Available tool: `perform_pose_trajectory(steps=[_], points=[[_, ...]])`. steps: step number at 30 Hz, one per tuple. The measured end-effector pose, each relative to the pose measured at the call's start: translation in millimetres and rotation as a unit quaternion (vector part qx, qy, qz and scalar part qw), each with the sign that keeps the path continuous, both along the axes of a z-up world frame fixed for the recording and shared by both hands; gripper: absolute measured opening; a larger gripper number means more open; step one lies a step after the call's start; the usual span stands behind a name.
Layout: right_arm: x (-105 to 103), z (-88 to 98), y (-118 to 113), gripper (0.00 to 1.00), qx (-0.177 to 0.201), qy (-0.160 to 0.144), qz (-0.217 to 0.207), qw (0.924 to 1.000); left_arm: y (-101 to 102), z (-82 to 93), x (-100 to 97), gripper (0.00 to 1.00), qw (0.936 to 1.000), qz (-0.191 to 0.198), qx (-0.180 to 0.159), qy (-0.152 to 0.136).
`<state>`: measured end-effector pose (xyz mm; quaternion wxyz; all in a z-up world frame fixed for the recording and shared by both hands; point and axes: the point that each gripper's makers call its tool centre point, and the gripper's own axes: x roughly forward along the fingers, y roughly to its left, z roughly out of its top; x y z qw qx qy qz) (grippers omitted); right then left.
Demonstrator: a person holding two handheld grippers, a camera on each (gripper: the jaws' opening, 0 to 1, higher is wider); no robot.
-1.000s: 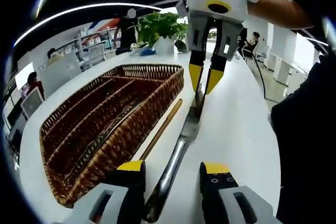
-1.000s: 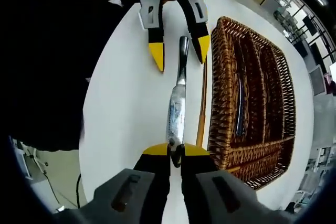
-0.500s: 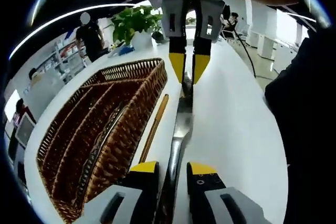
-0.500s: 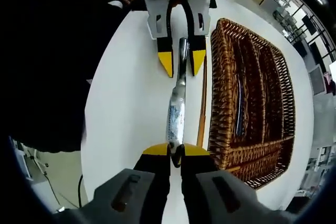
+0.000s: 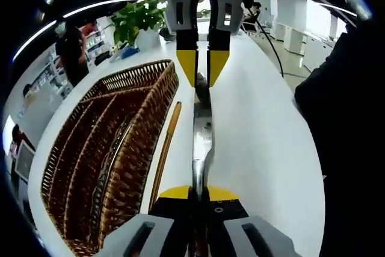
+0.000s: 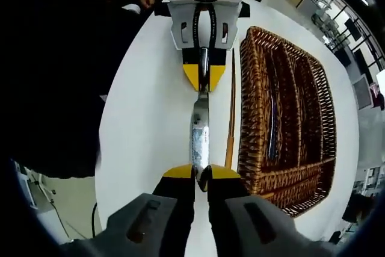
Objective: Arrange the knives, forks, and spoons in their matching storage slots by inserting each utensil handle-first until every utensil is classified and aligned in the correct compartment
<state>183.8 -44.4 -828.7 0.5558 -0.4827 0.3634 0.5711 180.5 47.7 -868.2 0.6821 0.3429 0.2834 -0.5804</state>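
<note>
both grippers clamped on one knife

left gripper (image 5: 198, 192) is closed on one end of the knife (image 5: 201, 136); right gripper (image 6: 201, 173) is closed on the other. the knife lies along the white table (image 5: 258, 142), beside a wooden stick (image 5: 163, 151) and the wicker tray (image 5: 102, 148), which holds a utensil (image 6: 272, 126).

knife (image 5: 201, 133) on table (image 5: 264, 142), beside basket (image 5: 114, 154)

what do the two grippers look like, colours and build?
Both match. The left gripper has a white housing with a yellow-ringed dark oval, and slotted grey-and-black fingers ending in yellow tips. The right gripper shows the same white body and yellow-tipped fingers. Up close, the finger bases are grey with dark slots.
</note>
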Motion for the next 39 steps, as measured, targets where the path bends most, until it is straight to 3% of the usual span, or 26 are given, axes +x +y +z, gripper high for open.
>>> perform_pose_trajectory(steps=[11,15,20,26,29,32,33,35,38,39], points=[[-5,3.3,2,0.06,0.033,0.0,-0.007,0.9994,5,13.9,-1.7,0.05,0.9994,-0.014,0.028,0.013],[-10,9.7,3,0.07,0.07,0.005,-0.033,0.997,7,18.0,-5.8,0.05,0.9992,-0.018,0.03,0.019],[-8,19.8,-1,0.19,0.113,-0.016,-0.067,0.9913,9,19.1,-11.2,0.05,0.9987,-0.028,0.04,0.017],[-16,24.1,-11,0.29,0.146,-0.015,-0.108,0.9832,11,25.3,-15.7,0.05,0.9984,-0.03,0.044,0.02],[-20,28.8,-15,0.39,0.178,-0.017,-0.142,0.9735,11,34.6,-15.7,0.05,0.9986,-0.025,0.038,0.028],[-26,40.7,-12,0.54,0.221,-0.013,-0.179,0.9587,13,39.5,-16.3,0.05,0.998,-0.028,0.045,0.034],[-26,49.1,-9,0.6,0.244,-0.018,-0.189,0.9511,14,41.6,-17.1,0.05,0.9977,-0.029,0.05,0.038],[-21,57.5,-16,0.73,0.253,-0.054,-0.216,0.9414,15,44.6,-17.2,0.05,0.9972,-0.029,0.056,0.039],[-23,61.5,-20,0.93,0.282,-0.061,-0.256,0.9227,16,51.7,-16.0,0.05,0.997,-0.027,0.062,0.037],[-24,64.0,-24,0.98,0.295,-0.068,-0.274,0.913,16,54.5,-16.5,0.05,0.997,-0.028,0.062,0.038]])
